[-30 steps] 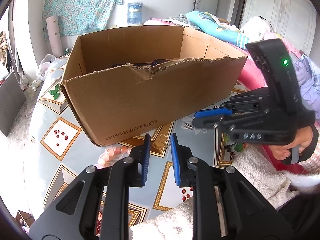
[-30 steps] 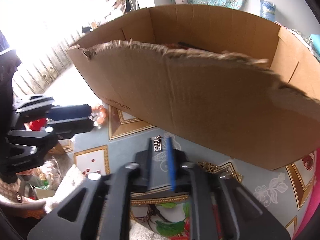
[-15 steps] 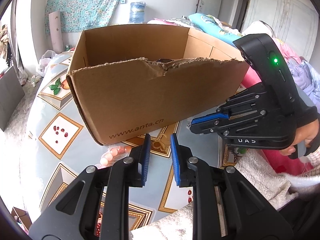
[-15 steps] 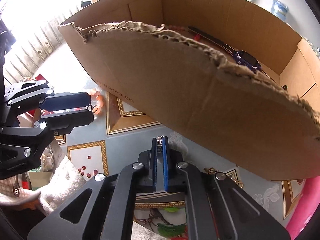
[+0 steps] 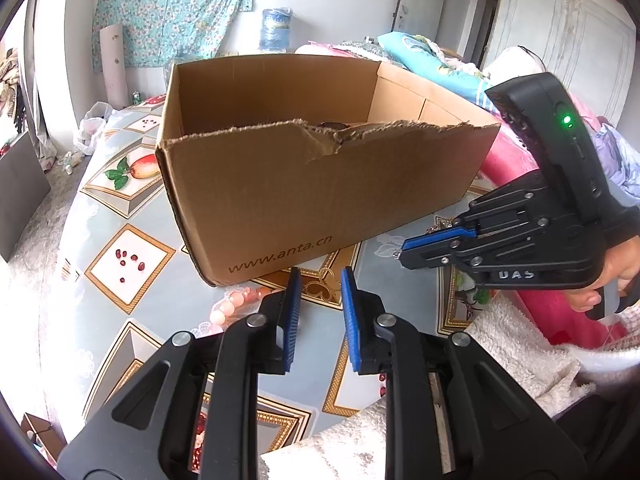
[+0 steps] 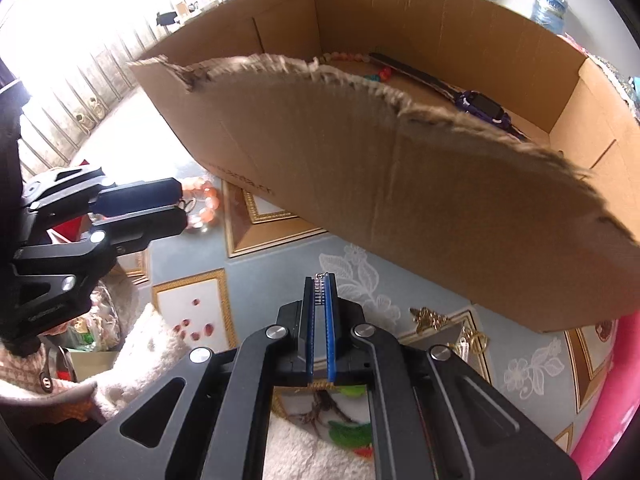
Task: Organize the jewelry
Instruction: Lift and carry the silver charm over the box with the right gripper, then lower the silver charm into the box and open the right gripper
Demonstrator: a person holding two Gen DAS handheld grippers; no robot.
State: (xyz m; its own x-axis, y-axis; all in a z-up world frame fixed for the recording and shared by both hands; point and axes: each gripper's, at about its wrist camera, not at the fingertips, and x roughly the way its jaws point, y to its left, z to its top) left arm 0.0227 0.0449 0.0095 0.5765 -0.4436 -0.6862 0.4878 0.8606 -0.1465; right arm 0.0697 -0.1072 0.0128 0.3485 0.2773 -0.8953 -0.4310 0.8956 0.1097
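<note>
An open cardboard box with a torn front edge stands on the table; it also shows in the right wrist view. Inside lie a dark watch and a bead string. My right gripper is shut on a small silver earring, held above the table in front of the box; it shows at the right of the left wrist view. My left gripper is open and empty, just above a pink bead bracelet by the box's near corner.
A gold ornament and gold rings lie on the patterned tablecloth near the box's front. White fluffy sleeves cover my arms. Pink bedding lies to the right of the box.
My right gripper has closed on the earring and lifted it, rising so that the box's inside shows. My left gripper stays open and has drawn back a little.
</note>
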